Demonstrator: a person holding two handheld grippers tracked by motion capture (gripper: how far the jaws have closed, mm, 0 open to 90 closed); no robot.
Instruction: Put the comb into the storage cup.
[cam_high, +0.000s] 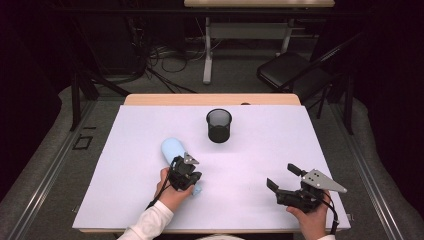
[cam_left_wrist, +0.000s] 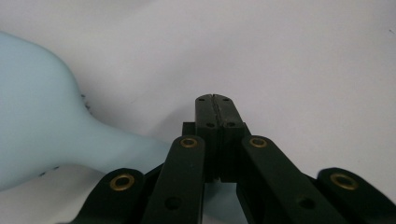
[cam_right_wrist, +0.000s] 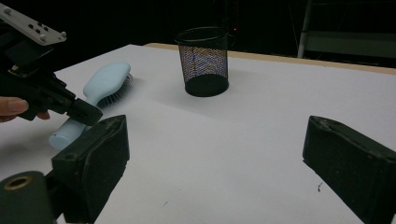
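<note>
Near the front left, the left gripper (cam_high: 191, 181) sits closed and empty just beside the pale-blue hairbrush (cam_high: 172, 149); at right, the right gripper (cam_high: 282, 177) gapes wide, holding nothing.

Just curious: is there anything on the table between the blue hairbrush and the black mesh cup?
No. Between the hairbrush and the mesh cup lies bare white table, as the high view and right gripper view show.
</note>
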